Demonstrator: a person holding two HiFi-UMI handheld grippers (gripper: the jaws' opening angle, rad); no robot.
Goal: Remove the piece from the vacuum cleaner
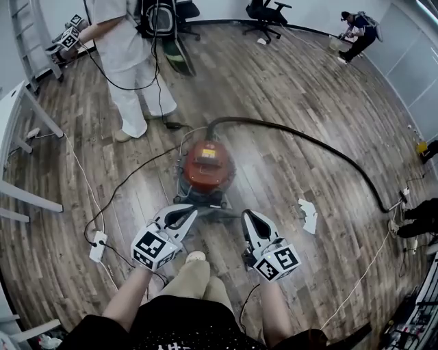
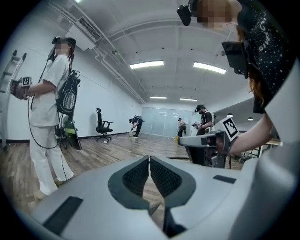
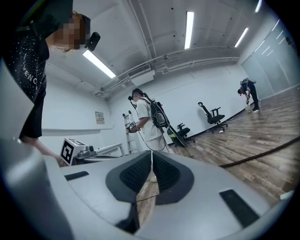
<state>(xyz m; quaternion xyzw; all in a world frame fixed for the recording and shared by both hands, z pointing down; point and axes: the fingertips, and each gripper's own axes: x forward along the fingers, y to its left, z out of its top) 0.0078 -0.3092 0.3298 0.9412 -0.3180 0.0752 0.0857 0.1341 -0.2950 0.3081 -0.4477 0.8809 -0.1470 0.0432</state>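
The red canister vacuum cleaner stands on the wood floor just ahead of me, and its black hose curves away to the right. My left gripper hovers just short of the vacuum's near left side. Its jaws are shut with nothing between them. My right gripper hangs to the near right of the vacuum, shut and empty. Both grippers point level across the room, so neither gripper view shows the vacuum.
A white piece lies on the floor right of the vacuum. A power strip and cables lie at the left. A person in white stands beyond the vacuum. White table legs are at the far left and office chairs at the back.
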